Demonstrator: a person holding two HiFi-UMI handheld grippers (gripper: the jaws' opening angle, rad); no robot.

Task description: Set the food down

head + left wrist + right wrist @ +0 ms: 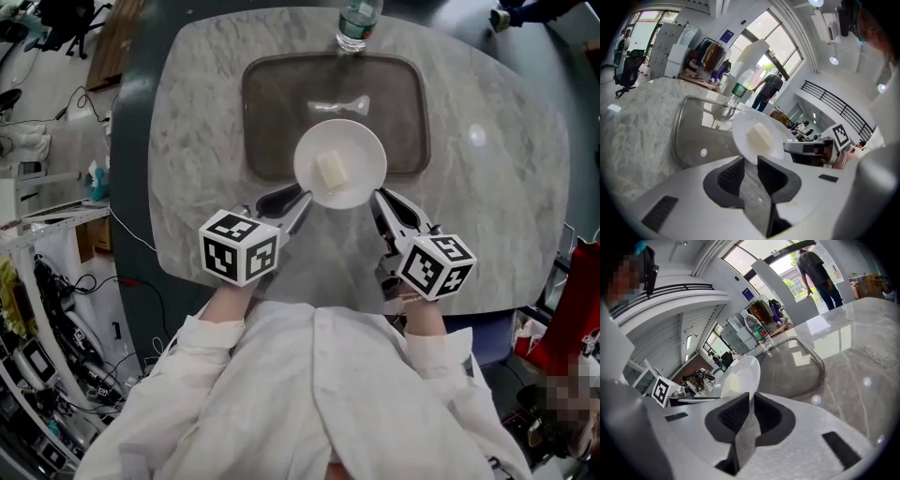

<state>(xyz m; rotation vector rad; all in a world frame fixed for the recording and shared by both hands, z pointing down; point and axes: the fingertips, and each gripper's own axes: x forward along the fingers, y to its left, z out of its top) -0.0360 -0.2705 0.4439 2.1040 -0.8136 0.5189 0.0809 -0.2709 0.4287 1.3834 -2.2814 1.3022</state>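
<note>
A white plate [354, 186] carries a pale block of food [331, 170]. It sits over the near edge of a dark tray [272, 103] on the marble table [506, 187]. My left gripper [300, 197] is shut on the plate's near-left rim, and my right gripper [379, 196] is shut on its near-right rim. In the left gripper view the plate [743, 129] with the food [759, 137] runs into my left gripper [751, 161]. In the right gripper view the plate [749, 367] edge enters my right gripper [751, 399]. Whether the plate touches the tray I cannot tell.
A clear water bottle [357, 23] with a green label stands at the tray's far edge. Bare marble lies on both sides of the tray. Shelves, cables and clutter [37, 309] line the floor on the left. A person [766, 91] stands in the far doorway.
</note>
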